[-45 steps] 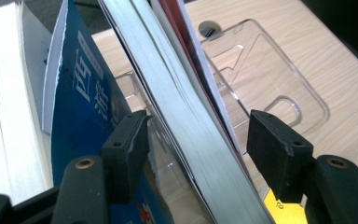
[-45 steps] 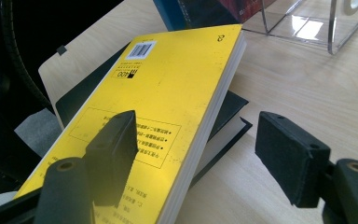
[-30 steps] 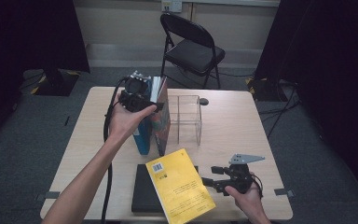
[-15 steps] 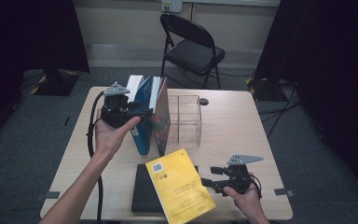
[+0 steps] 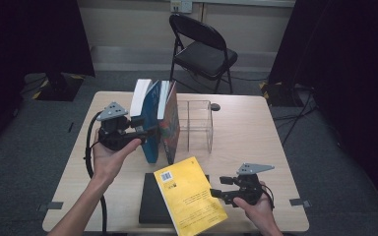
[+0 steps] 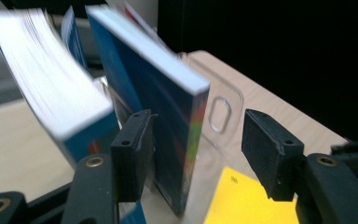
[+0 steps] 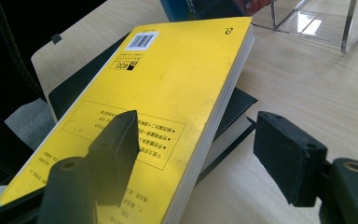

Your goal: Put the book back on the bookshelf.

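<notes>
Dark curtains and a black folding chair (image 5: 203, 51) stand behind a pale wooden table (image 5: 246, 142). At the table's centre, a clear plastic holder (image 5: 195, 125) stands with two upright books touching its nine o'clock side: a blue book (image 5: 150, 120) leaning toward nine o'clock, and a second book with a colourful cover (image 5: 170, 123) between it and the holder. At nine o'clock of these books the left gripper (image 5: 139, 129) reaches in level; its jaws have just been closing and stand half wide, one pad beside the colourful book's face, the other well off it, gripping nothing. At six o'clock a yellow book (image 5: 189, 196) lies on a black book (image 5: 150, 201). At five o'clock the right gripper (image 5: 216, 187) rests level, jaws open around the yellow book's edge without pressing it.
</notes>
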